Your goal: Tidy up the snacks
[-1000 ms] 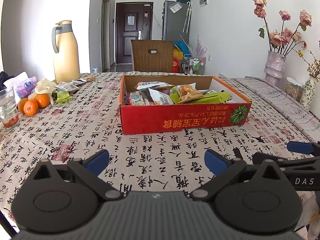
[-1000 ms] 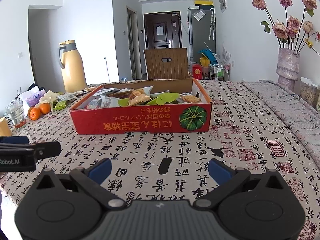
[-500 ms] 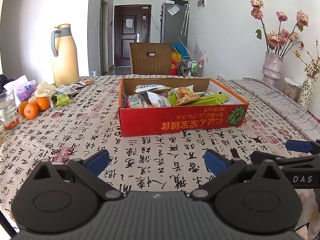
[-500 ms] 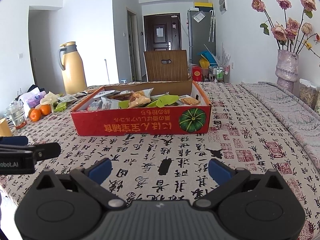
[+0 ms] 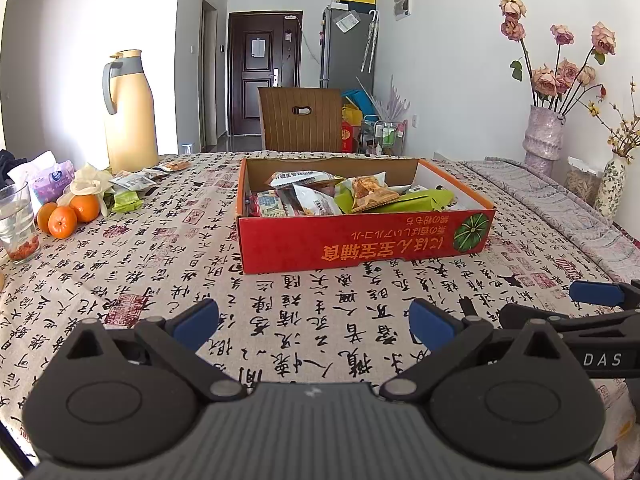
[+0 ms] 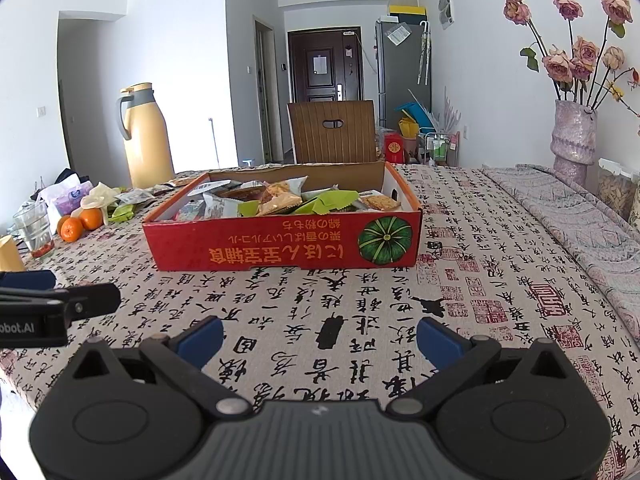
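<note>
Both hand-held grippers, left (image 5: 314,322) and right (image 6: 320,338), gape empty over the desk (image 5: 160,280); snack box (image 5: 360,240) at 12 o'clock.

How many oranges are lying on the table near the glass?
3, all at the table's left edge: one nearest the glass, one in front, one behind it by the white flower. More may be hidden.

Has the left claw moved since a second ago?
Yes. The left claw has risen or tilted a little: the red box and thermos sit slightly lower in its view. It is open and empty.
</note>
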Motion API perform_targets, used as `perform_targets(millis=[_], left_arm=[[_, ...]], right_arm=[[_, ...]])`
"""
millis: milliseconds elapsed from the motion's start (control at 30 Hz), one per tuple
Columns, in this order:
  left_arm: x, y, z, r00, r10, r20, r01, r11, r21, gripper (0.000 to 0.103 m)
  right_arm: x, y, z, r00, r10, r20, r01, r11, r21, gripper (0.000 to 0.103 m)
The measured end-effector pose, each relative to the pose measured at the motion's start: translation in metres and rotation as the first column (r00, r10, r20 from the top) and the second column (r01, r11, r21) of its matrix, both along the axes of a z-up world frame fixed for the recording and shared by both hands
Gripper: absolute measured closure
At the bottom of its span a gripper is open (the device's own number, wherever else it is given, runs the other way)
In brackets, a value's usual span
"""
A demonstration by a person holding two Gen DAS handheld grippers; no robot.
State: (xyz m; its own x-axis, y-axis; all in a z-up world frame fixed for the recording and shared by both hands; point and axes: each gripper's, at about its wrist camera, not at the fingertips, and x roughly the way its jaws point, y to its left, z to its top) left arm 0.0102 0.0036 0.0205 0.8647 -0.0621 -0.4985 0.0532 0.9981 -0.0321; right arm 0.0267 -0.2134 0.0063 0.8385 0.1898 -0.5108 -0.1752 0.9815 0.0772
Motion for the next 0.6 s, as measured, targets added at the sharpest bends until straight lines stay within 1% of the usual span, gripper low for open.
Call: perform_targets(millis=[600], left_arm=[[-0.0033, -0.0006, 0.0018, 1.000, -0.005, 0.007, 0.005, 1.000, -0.002, 0.000]], right_arm=[[-0.0014, 0.0000, 0.0009, 1.000, 0.001, 0.002, -0.001, 1.000, -0.001, 0.000]])
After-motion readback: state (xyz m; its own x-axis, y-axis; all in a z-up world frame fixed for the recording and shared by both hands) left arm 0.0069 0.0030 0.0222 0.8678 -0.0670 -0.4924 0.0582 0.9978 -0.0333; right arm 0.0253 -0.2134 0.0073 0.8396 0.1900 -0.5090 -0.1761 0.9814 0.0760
